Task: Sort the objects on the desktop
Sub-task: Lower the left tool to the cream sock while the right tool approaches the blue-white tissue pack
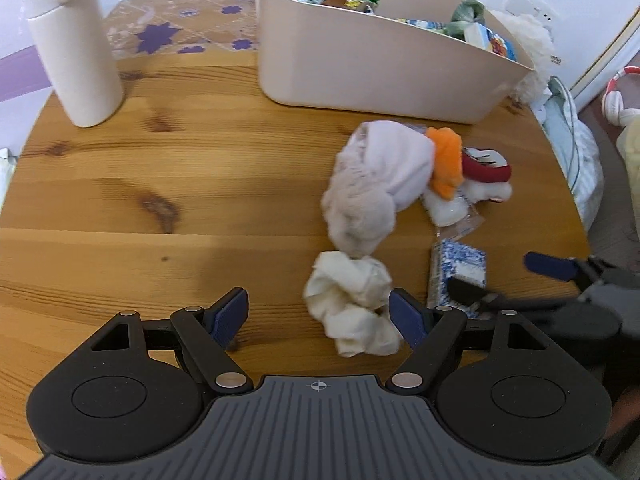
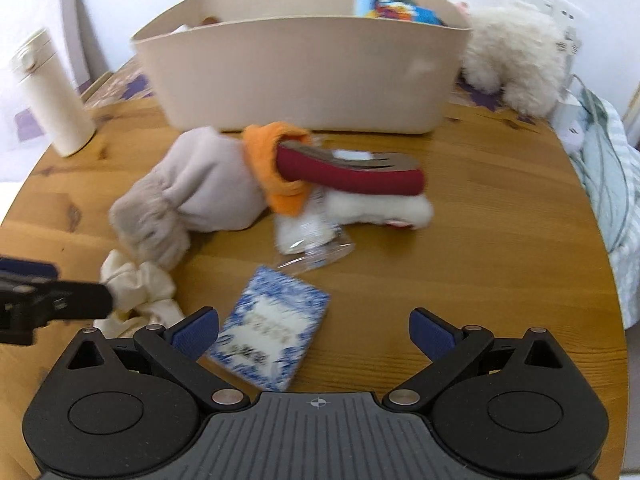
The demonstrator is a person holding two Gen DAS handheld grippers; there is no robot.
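My left gripper stands released, empty, tilted steeply down over the near table. The cream cloth lies crumpled just right of its span, touching the right pad. It looks soft, light and compliant; pinch a raised fold at the middle. My right gripper is likewise released, angled down, the blue-patterned packet by its left pad: flat, stiffish, best taken across the edges. The beige bin stands far.

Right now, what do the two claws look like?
Both match: the left claw and right claw have black linkage arms with silver pivot pins, blue ribbed pads on the fingertips, round black housings, and a grey ribbed base marked with a small crosshair.
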